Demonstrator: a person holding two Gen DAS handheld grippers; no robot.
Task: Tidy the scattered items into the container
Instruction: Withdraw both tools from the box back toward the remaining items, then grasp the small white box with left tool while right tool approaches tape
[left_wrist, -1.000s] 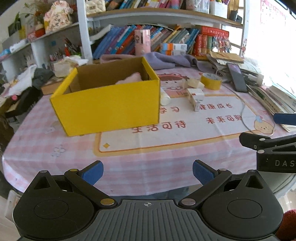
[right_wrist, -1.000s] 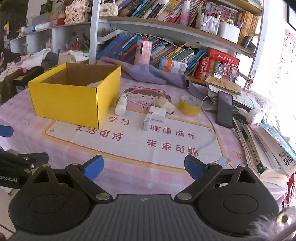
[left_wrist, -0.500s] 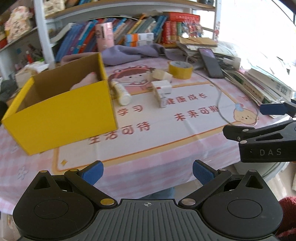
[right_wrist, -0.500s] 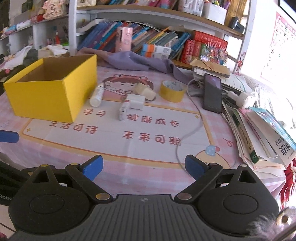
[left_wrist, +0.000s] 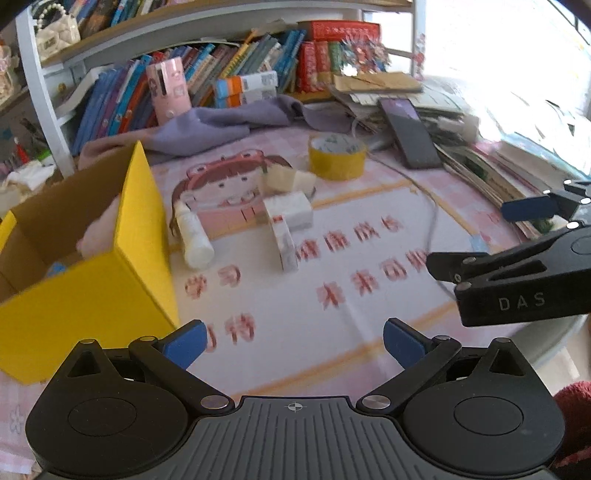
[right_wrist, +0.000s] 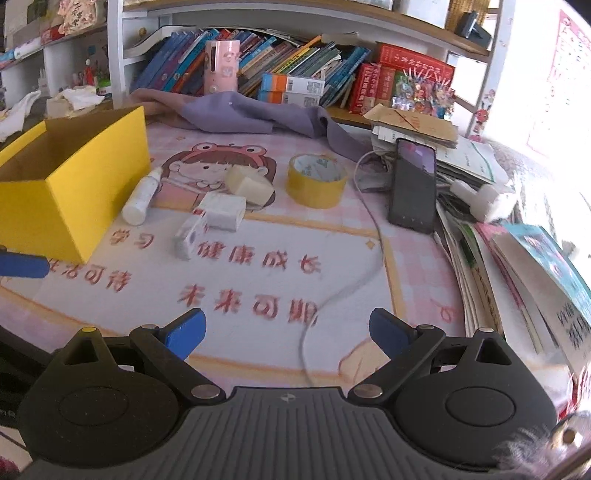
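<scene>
A yellow cardboard box (left_wrist: 92, 280) (right_wrist: 74, 184) stands open at the left, with a pink item (left_wrist: 99, 232) inside. Beside it on the mat lie a white bottle (left_wrist: 194, 236) (right_wrist: 142, 195), a white charger block (left_wrist: 290, 210) (right_wrist: 225, 211), a small white carton (left_wrist: 284, 242) (right_wrist: 190, 236), a cream block (left_wrist: 288, 179) (right_wrist: 247, 184) and a yellow tape roll (left_wrist: 337, 157) (right_wrist: 317, 181). My left gripper (left_wrist: 293, 338) is open and empty, near the box's front corner. My right gripper (right_wrist: 286, 330) is open and empty, over the mat's front; it also shows in the left wrist view (left_wrist: 517, 254).
A black phone (right_wrist: 412, 184) and a white cable (right_wrist: 369, 236) lie at the right, next to stacked books (right_wrist: 517, 258). A purple cloth (right_wrist: 251, 114) and a bookshelf (right_wrist: 295, 74) run along the back. The left fingertip (right_wrist: 22, 266) shows at the right view's left edge.
Both grippers have moved forward over the table toward the scattered items, and the left view has swung right past the box. Both stay open and empty.
</scene>
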